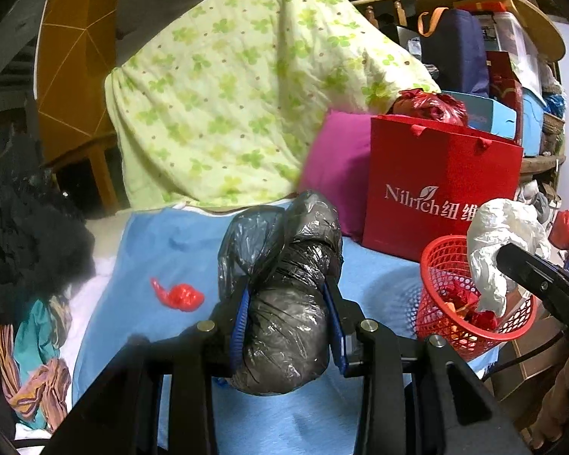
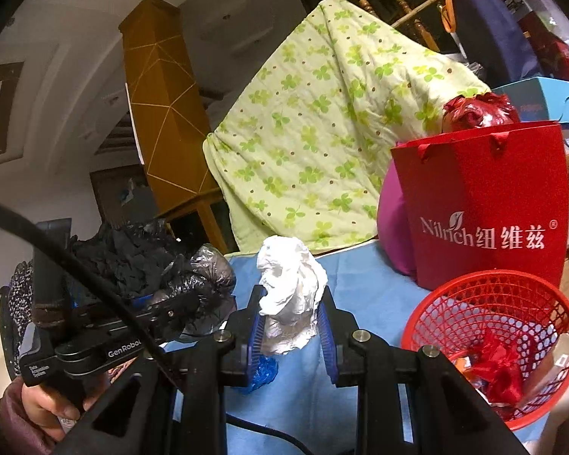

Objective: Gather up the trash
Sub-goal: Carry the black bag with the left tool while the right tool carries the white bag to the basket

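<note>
My left gripper (image 1: 287, 303) is shut on a crumpled black plastic bag (image 1: 284, 284), held above the blue sheet (image 1: 163, 250). It also shows at the left of the right wrist view (image 2: 205, 288). My right gripper (image 2: 290, 318) is shut on a crumpled white plastic bag (image 2: 290, 295), seen in the left wrist view (image 1: 500, 242) over the red mesh basket (image 1: 436, 265). The basket (image 2: 489, 295) holds red wrappers and other scraps. A red plastic scrap (image 1: 180, 295) lies on the sheet to the left. A blue scrap (image 2: 263, 371) lies under my right gripper.
A red Nilrich paper bag (image 1: 436, 182) stands behind the basket, with a magenta cushion (image 1: 337, 167) and a green clover quilt (image 1: 239, 87) beside it. Dark and coloured clothes (image 1: 34, 311) pile at the left. Boxes and bags (image 1: 512, 76) crowd the right.
</note>
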Action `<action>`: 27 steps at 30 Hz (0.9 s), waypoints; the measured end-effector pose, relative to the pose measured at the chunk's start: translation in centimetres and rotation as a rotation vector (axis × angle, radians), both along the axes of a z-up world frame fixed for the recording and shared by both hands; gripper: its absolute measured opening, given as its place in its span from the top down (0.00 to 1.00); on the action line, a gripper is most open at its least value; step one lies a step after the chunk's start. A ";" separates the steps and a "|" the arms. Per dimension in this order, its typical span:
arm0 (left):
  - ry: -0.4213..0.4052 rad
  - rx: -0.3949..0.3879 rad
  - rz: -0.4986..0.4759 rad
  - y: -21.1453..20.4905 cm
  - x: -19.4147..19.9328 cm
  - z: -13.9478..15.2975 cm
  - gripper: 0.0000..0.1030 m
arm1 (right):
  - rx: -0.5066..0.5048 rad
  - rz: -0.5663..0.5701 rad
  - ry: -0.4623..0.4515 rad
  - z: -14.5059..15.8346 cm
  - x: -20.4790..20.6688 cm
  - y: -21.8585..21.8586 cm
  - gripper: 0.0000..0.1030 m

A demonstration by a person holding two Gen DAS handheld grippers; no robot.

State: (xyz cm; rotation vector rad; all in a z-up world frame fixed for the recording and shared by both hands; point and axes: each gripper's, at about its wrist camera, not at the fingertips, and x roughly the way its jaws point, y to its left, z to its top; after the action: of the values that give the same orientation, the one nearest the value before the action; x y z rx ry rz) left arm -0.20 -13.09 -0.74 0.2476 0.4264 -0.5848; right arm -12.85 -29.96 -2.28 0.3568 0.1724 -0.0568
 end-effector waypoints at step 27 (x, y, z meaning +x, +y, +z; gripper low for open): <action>-0.061 0.076 -0.089 -5.1 -3.6 1.0 0.63 | 0.054 -0.094 -0.043 -0.2 -5.4 -3.6 0.73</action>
State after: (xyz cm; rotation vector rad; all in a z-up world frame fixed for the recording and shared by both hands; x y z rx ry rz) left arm -3.81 -18.23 0.27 0.3578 0.3809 -0.6469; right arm -18.21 -33.53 -2.48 0.4197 0.1150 -0.1374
